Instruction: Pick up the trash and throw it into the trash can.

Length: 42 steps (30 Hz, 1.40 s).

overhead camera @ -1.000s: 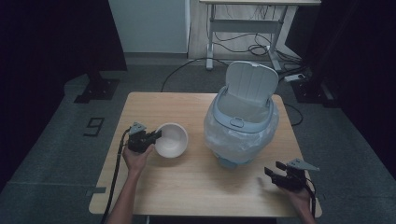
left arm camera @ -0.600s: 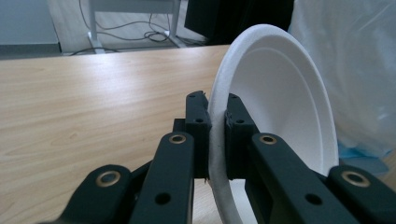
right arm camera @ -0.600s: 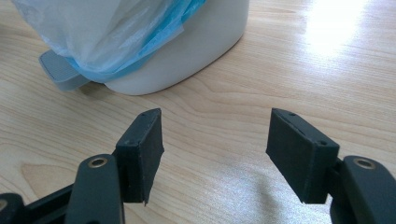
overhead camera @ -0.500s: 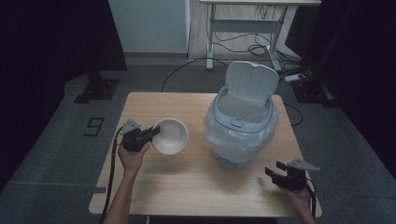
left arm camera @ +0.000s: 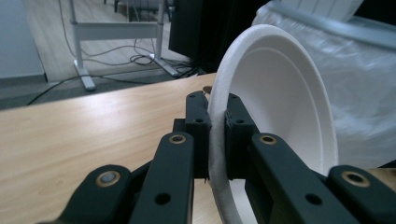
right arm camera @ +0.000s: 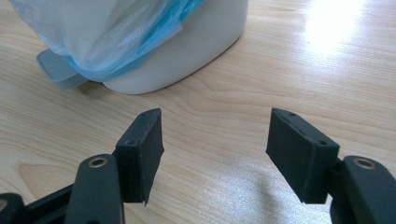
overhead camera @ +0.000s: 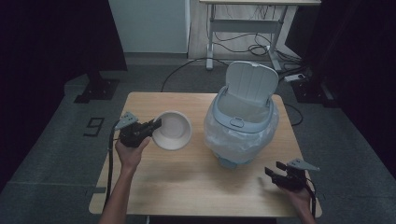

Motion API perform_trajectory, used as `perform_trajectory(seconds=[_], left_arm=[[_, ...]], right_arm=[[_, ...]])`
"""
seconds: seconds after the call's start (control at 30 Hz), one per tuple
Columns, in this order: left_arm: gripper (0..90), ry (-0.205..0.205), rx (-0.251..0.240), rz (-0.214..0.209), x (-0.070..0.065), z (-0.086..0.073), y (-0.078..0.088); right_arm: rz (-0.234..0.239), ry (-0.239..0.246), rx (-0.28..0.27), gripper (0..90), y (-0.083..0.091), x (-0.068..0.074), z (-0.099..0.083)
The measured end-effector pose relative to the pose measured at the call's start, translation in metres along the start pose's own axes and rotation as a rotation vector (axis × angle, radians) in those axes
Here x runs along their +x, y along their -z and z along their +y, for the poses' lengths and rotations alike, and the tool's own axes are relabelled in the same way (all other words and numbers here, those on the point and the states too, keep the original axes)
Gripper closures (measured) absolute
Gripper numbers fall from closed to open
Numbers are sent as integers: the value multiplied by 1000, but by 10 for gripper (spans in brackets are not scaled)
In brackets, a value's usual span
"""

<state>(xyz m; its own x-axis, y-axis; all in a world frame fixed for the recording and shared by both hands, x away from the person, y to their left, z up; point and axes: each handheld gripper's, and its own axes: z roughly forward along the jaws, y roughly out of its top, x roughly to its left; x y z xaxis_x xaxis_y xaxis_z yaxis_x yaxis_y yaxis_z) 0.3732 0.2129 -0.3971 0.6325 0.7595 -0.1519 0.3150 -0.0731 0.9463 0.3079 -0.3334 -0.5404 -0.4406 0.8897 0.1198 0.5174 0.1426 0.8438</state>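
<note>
Bowl (overhead camera: 173, 130), white and tipped on edge, hangs above the left part of the tabletop (overhead camera: 187, 182), its rim pinched by the left gripper (overhead camera: 148, 128); the left gripper view shows both fingers (left arm camera: 198, 116) clenched on that rim. Just right of it stands a pedal bin (overhead camera: 243, 126), lid up, lined with a plastic bag. The right gripper view adds the bin's foot pedal (right arm camera: 58, 72), perhaps grey, beyond the right gripper (right arm camera: 215, 149), whose fingers are spread wide, holding nothing.
</note>
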Motion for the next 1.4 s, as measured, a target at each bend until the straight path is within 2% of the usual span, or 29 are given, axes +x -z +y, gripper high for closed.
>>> perform_trajectory(seconds=[0.13, 0.3, 0.4, 0.77, 1.4], left_arm=[[828, -29, -11, -14, -8, 13, 4], [828, -33, -32, -45, -18, 27, 5], [828, -51, -31, -47, -24, 36, 5], [828, -91, -50, -83, -46, 63, 1], [828, -125, -63, -115, -66, 88, -11]], right_arm=[[-1, 2, 2, 356, 0, 0, 0], [1, 0, 8, 356, -2, -1, -1], [9, -16, 8, 356, -3, -1, -2], [7, -15, 33, 356, -5, -4, -5], [-3, -12, 66, 356, -9, -5, -7]])
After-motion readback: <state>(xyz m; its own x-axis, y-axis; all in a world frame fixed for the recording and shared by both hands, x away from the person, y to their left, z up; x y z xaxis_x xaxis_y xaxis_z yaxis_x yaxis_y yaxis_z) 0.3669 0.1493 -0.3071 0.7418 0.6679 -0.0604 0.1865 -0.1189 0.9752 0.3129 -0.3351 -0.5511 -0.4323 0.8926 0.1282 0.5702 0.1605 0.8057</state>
